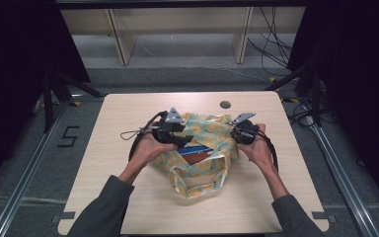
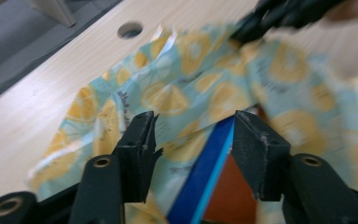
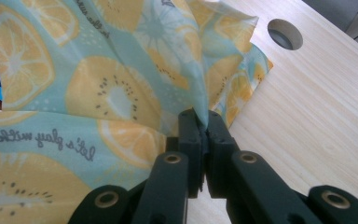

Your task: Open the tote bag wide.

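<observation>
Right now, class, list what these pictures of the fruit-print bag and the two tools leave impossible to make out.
- What the blue and orange item in the fruit-print bag is: high view, cloth covers most of it.
- Its lower part: left gripper view, cut off by the bottom edge behind the left tool.
- The right tool seen from the left gripper view: blurred, cut off by the top edge.

wooden table (image 1: 143,207) with round hole (image 1: 225,104), floor cables (image 1: 271,44)

Light wood-grain table (image 1: 128,197) with a round cable hole (image 1: 225,104) near its far edge. Grey carpeted floor (image 1: 24,163), marked "5" (image 1: 68,137) at left. Metal rails (image 1: 22,180) flank both sides. Pale shelving legs (image 1: 121,42) stand beyond; black cables (image 1: 271,44) trail far right. Dark curtains (image 1: 15,54) border the scene.
</observation>
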